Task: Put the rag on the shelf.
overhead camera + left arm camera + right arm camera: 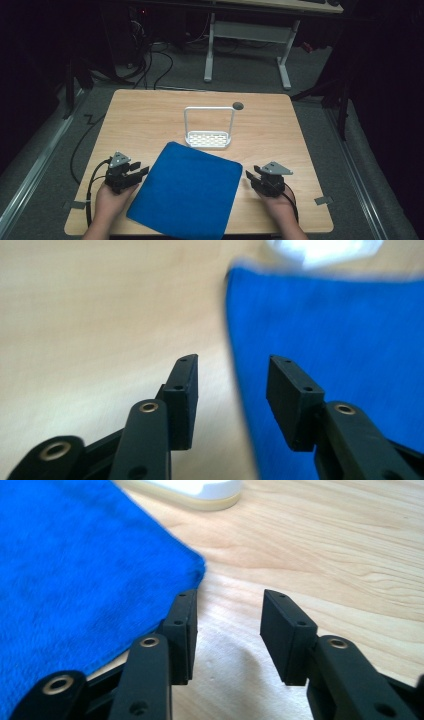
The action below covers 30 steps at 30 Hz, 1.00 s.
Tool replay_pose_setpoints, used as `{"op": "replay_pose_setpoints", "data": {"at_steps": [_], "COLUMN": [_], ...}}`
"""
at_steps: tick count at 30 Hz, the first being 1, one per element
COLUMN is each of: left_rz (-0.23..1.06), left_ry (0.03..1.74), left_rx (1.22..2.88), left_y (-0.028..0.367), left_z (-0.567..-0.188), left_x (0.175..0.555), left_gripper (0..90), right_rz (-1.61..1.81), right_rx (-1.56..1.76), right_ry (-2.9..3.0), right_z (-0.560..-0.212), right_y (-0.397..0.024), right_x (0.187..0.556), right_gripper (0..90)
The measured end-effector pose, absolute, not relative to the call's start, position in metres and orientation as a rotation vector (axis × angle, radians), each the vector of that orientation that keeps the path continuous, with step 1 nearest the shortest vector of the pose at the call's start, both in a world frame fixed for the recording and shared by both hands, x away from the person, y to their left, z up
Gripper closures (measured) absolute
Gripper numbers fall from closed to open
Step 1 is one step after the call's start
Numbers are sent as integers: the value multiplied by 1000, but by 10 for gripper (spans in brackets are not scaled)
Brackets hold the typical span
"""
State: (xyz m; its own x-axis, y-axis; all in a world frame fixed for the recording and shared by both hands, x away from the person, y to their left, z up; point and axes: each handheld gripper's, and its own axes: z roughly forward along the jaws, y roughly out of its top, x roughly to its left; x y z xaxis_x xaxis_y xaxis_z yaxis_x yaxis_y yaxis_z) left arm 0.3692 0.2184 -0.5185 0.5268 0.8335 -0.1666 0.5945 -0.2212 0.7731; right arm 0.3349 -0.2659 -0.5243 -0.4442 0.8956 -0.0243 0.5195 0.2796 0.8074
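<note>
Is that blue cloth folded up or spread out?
Spread out: the blue cloth lies flat as one sheet on the table, its corners showing and no folds visible.

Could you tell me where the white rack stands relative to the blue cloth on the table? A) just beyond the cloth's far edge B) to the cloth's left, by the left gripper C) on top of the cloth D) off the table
A: in the high view the white rack stands on the table just past the far edge of the blue cloth.
</note>
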Motion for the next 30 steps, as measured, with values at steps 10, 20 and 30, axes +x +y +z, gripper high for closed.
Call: {"op": "replay_pose_setpoints", "data": {"at_steps": [10,20,30], "left_rz": [292,192,156], "left_ry": [1050,932,887], "left_rx": [1983,2152,2154], "left_y": [201,174,172], "left_z": [-520,-528,-529], "left_x": [371,359,338], "left_gripper": [686,900,900], "right_rz": [1039,1123,1013], "right_rx": [1230,1103,1102], "right_ry": [2079,2301,2416], "right_z": [-522,-512,-526], "right_y": [-256,-215,-209], "right_x": [331,294,302], "right_gripper": [586,900,900]}}
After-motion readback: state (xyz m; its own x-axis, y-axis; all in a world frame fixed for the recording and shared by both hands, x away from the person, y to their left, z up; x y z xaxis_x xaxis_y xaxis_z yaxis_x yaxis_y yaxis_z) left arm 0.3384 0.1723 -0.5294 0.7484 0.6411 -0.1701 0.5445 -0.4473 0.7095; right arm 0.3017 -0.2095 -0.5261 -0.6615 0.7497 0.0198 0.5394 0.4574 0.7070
